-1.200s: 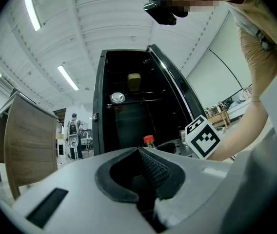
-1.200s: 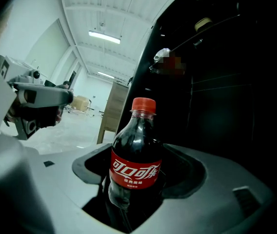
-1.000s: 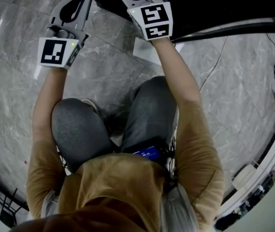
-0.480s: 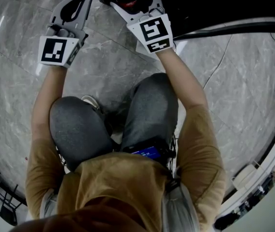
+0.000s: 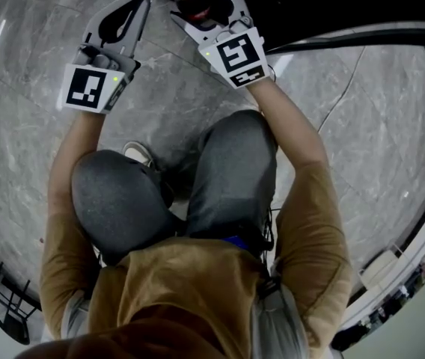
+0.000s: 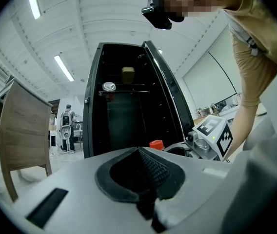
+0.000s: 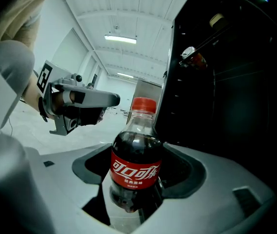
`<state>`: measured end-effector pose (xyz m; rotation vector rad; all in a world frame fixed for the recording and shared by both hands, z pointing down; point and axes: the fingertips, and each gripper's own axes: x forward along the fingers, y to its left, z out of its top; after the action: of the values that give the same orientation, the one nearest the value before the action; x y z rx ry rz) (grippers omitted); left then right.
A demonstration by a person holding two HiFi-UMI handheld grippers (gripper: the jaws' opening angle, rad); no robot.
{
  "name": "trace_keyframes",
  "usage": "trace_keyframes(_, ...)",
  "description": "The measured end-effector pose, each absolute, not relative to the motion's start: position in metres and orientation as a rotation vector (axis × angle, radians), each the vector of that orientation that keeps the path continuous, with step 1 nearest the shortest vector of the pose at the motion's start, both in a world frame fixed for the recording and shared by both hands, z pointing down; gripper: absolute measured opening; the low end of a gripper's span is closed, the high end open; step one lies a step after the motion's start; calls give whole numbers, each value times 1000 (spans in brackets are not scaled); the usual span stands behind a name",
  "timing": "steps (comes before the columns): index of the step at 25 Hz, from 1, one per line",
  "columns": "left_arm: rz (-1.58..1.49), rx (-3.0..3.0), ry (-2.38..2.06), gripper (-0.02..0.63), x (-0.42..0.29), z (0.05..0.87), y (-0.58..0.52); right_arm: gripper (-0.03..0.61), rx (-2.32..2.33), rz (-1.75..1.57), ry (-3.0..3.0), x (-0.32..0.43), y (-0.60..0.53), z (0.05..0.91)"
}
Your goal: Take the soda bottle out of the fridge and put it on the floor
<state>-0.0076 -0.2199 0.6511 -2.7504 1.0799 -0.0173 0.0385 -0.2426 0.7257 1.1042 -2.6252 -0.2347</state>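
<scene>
Right hand-held gripper [image 7: 133, 189] is clamped on the bottle [image 7: 134, 162] at its label, just outside the open fridge [image 7: 226, 82], above the floor [image 5: 160, 103]. Left hand-held gripper [image 6: 146, 179] is closed and empty. The bottle looks full: probably heavyish, rigid, slippery plastic, so a mid-body hold suits it.

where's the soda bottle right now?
The soda bottle is gripped in the right tongs, at the head view's top centre, just in front of the open fridge.
</scene>
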Motion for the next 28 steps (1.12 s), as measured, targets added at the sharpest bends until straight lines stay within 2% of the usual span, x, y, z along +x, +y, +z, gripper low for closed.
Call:
trace_keyframes(11, -24, -2765, 1057, 2, -5, 698, -205, 307, 1035, -208, -2612, 36, -233, 764)
trace_keyframes(28, -233, -2864, 1080, 2, -13, 781, -216, 307, 985, -100, -2589, 34, -232, 855)
